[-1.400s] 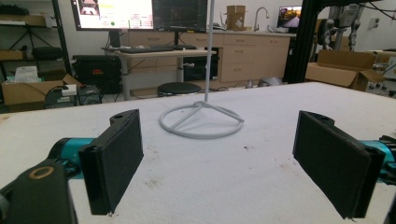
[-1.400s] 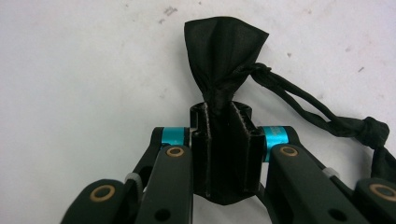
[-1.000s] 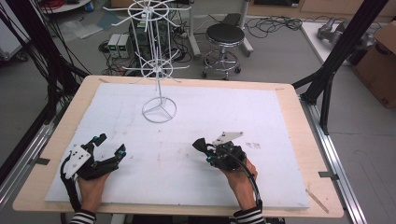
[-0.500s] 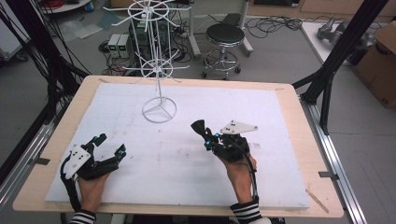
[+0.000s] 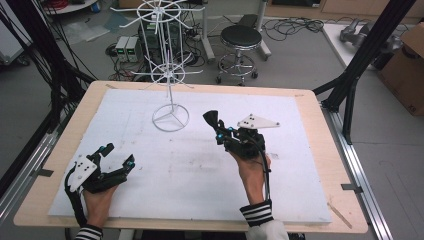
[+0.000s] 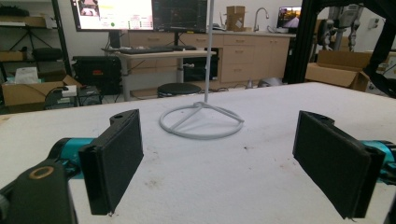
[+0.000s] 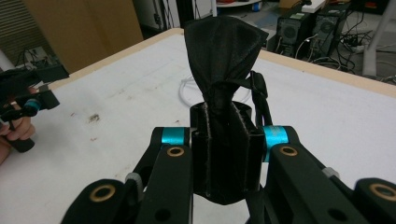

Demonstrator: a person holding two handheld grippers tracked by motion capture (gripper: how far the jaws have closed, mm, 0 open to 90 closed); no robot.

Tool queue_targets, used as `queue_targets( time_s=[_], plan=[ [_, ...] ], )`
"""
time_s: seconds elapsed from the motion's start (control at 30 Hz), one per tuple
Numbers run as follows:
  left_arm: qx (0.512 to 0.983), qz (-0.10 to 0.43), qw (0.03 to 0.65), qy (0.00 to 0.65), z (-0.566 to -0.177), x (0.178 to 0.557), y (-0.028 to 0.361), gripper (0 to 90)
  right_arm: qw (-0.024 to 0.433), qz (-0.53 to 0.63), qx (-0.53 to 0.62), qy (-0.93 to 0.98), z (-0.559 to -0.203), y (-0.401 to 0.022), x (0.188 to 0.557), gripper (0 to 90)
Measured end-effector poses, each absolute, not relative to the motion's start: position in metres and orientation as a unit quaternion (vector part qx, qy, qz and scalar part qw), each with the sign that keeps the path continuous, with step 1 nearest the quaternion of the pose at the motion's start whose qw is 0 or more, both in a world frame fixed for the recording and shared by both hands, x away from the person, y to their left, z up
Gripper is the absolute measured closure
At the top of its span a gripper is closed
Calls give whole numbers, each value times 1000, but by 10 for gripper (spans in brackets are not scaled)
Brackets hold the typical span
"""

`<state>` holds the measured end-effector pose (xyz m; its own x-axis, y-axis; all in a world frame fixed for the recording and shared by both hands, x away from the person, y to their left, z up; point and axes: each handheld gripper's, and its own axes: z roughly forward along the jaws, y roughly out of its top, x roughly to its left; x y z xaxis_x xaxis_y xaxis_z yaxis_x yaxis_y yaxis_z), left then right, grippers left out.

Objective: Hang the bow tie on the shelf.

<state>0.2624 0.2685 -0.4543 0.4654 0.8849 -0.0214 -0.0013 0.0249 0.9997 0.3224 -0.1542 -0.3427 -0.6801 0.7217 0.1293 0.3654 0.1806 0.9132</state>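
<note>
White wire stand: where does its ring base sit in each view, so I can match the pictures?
High view: the ring base sits up the table, left of centre.
Left gripper view: it lies centre, beyond the open jaws.
Right gripper view: a sliver shows behind the black cloth.
Shared landmark: the white table cover.

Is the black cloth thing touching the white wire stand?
Apart. In the high view the black cloth thing, pinched in the right gripper, is up off the table with bare white surface between it and the white wire stand.
</note>
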Motion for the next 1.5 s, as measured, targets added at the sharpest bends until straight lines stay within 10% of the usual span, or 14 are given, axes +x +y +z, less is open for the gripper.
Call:
queue_targets(
  time_s=[1.5],
  plan=[
    [596, 359, 616, 370, -454, 263, 269, 162, 211, 610, 367, 670, -301, -93, 384, 789]
  ],
)
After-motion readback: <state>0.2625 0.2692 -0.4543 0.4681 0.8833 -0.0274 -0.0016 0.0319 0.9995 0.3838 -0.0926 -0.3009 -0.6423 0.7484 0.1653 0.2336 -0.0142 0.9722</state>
